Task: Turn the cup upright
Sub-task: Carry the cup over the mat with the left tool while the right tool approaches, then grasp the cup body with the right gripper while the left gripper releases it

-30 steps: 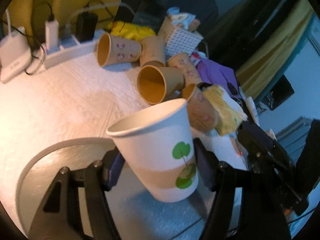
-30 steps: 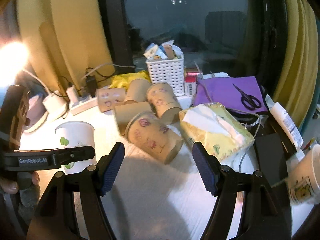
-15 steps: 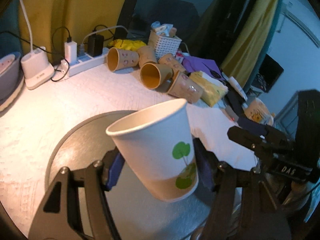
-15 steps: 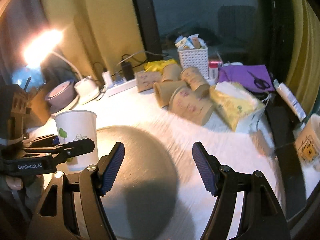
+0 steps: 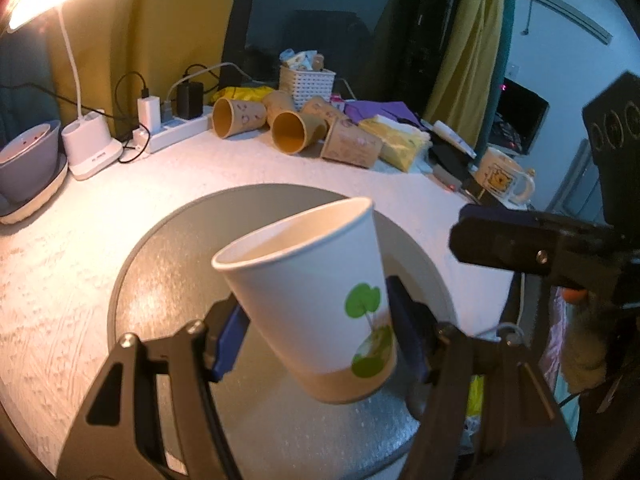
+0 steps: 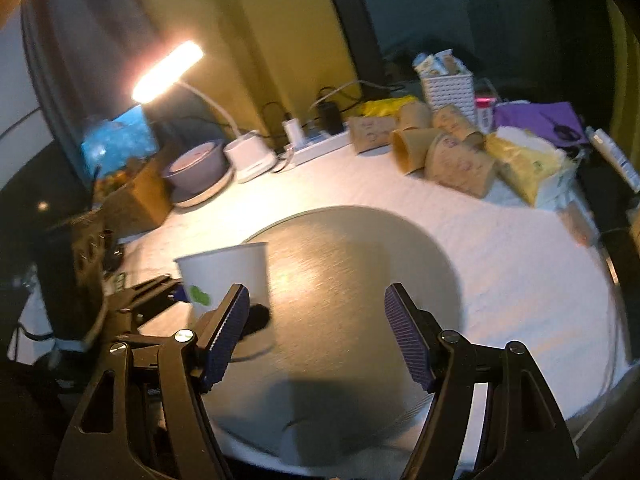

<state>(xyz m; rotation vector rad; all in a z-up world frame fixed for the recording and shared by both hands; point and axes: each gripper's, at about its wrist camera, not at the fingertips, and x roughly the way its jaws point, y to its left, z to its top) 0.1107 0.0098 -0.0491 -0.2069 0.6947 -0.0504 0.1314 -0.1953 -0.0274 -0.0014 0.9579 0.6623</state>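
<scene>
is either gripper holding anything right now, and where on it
The left gripper holds the white paper cup by its lower side walls, mouth up, tilted, over the round grey mat. The right gripper is open, holding nothing.

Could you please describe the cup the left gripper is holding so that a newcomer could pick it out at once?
Start at the round grey mat on the white tabletop. Above it, the left gripper clamps a white paper cup, mouth up and tilted. Unlike the brown cups lying on their sides near the back, it bears a green leaf print.
</scene>
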